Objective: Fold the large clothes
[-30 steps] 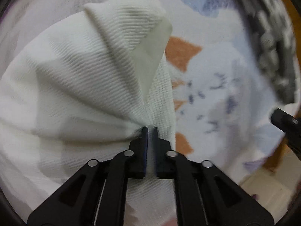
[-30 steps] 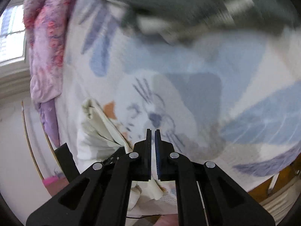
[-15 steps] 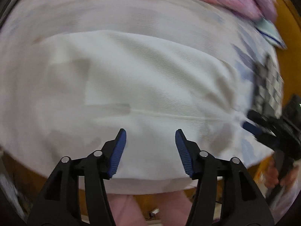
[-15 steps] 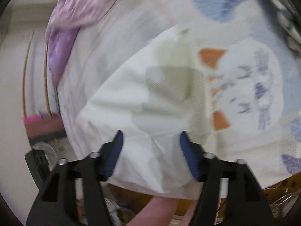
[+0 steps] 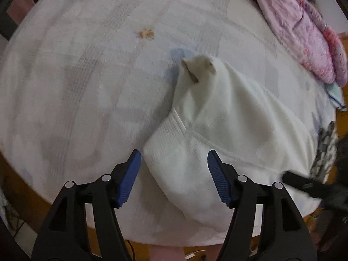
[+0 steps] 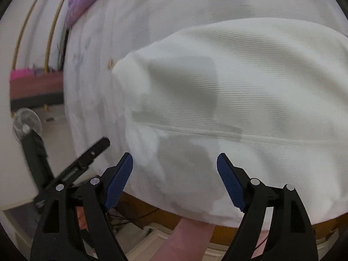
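Both the left gripper (image 5: 173,175) and right gripper (image 6: 175,179) have let go, jaws now spread and empty; the white garment (image 5: 219,134) lies dropped on the bed (image 5: 87,76), ready for its first fold.

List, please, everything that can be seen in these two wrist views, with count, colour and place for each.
white garment: one, white ribbed knit, lying on the bed near its front edge, a sleeve pointing away.
bedsheet: one, pale with faint blue and orange print, covering the bed.
blanket: one, pink and purple, bunched at the far right of the bed.
patterned cloth: one, black and white, at the bed's right edge.
fan: one, white head on a dark stand, on the floor to the left.
left hand-held gripper: one, black with blue pads, open over the garment's near end.
right hand-held gripper: one, black with blue pads, open over the garment's hem.
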`<state>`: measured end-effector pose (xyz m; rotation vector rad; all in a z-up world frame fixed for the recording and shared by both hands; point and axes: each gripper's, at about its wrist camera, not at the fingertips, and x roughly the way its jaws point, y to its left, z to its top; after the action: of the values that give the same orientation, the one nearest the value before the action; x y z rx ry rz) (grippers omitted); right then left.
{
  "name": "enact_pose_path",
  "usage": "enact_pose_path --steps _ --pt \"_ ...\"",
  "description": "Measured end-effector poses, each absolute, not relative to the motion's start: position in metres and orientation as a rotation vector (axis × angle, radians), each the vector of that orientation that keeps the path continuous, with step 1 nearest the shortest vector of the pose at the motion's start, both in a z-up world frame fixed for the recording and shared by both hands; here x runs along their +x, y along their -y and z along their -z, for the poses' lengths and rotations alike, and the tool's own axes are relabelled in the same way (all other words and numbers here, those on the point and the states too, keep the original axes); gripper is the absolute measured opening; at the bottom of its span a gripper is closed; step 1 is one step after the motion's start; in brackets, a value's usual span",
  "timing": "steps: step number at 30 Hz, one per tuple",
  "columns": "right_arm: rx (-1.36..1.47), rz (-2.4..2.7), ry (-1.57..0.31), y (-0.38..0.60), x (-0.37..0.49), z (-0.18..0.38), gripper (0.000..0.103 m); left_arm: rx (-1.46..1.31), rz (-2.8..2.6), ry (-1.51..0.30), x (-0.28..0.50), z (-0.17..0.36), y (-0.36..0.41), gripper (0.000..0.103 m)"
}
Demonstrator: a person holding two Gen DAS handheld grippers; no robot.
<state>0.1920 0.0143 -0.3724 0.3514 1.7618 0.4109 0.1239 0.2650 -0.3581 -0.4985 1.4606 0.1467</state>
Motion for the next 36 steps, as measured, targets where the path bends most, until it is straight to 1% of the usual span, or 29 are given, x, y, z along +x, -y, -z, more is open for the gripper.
enact_pose_path --steps 6,10,12,13,16,17,18,19,20,23,26,28,30,31,36 --pt "0.220 -0.253 -1.845 -0.079 0.192 0.416 0.077 -0.512 -0.146 -1.474 0.125 0.379 -0.306 0.065" --pt "0.163 -0.188 -1.868 -0.094 0.195 0.443 0.078 -0.509 -0.142 -1.497 0.127 0.394 -0.325 0.065" --pt "0.089 -0.170 -1.877 -0.102 0.200 0.457 0.078 -0.489 -0.138 -1.512 0.129 0.400 -0.328 0.065" --pt "0.084 -0.150 -1.877 -0.101 0.201 0.464 0.076 -0.489 -0.132 -1.528 0.130 0.405 -0.330 0.065" --pt "0.103 -0.122 -1.859 -0.091 0.204 0.470 0.062 -0.487 -0.123 -1.561 0.133 0.414 -0.330 0.065" --pt "0.134 -0.134 -1.848 -0.085 0.204 0.466 0.047 -0.483 -0.115 -1.576 0.134 0.418 -0.328 0.065" --pt "0.162 -0.157 -1.831 -0.080 0.205 0.461 0.036 -0.476 -0.111 -1.589 0.135 0.421 -0.327 0.065" --pt "0.170 -0.166 -1.820 -0.077 0.205 0.457 0.022 -0.470 -0.104 -1.598 0.137 0.423 -0.326 0.065" --pt "0.185 -0.179 -1.805 -0.071 0.206 0.450 0.016 -0.465 -0.088 -1.605 0.139 0.423 -0.323 0.065" --pt "0.224 -0.229 -1.777 -0.060 0.207 0.432 0.011 -0.510 -0.024 -1.576 0.145 0.414 -0.314 0.065" --pt "0.231 -0.289 -1.731 -0.053 0.209 0.404 0.011 -0.667 0.062 -1.517 0.152 0.409 -0.305 0.065" --pt "0.261 -0.313 -1.710 -0.047 0.211 0.390 0.010 -0.768 0.122 -1.500 0.158 0.418 -0.296 0.065" --pt "0.299 -0.337 -1.686 -0.036 0.216 0.373 0.008 -0.899 0.176 -1.520 0.161 0.441 -0.283 0.064" --pt "0.304 -0.338 -1.680 -0.037 0.215 0.369 0.008 -1.016 0.220 -1.532 0.160 0.454 -0.277 0.064" --pt "0.404 -0.361 -1.619 -0.022 0.219 0.333 0.008 -1.500 0.408 -1.418 0.147 0.475 -0.264 0.062"
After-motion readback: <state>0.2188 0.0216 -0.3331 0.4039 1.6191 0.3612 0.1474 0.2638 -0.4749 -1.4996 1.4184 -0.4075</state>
